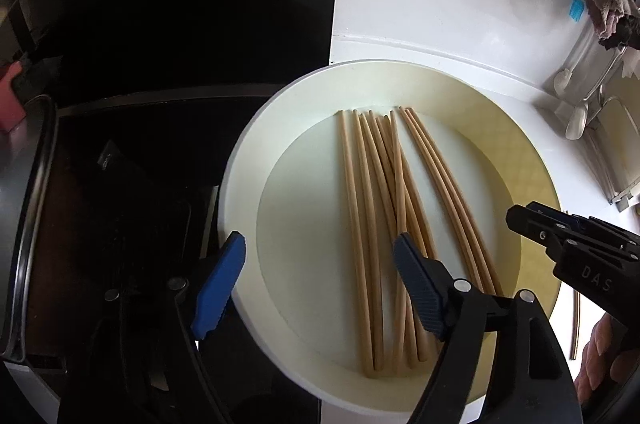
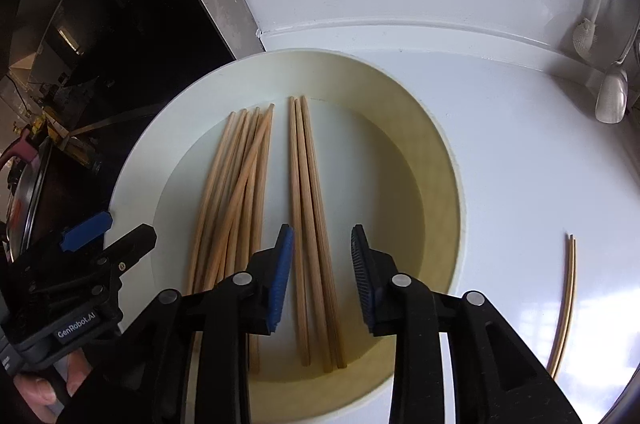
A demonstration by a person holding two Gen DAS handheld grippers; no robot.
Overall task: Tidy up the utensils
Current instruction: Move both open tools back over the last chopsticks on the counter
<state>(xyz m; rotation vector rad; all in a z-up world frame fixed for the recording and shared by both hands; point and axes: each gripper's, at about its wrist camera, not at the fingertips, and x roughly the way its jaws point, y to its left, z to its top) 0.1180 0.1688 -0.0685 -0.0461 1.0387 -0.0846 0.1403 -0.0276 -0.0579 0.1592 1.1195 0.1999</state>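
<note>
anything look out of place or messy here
Yes: a pair of chopsticks lies on the white counter, outside the plate. On the plate, the left bundle is crossed, while three lie straight.

worktop (image 2: 500,152): white, glossy | plate (image 2: 136,180): on worktop near its left edge | loose chopstick pair (image 2: 568,304): on worktop, right of plate, apart
</note>
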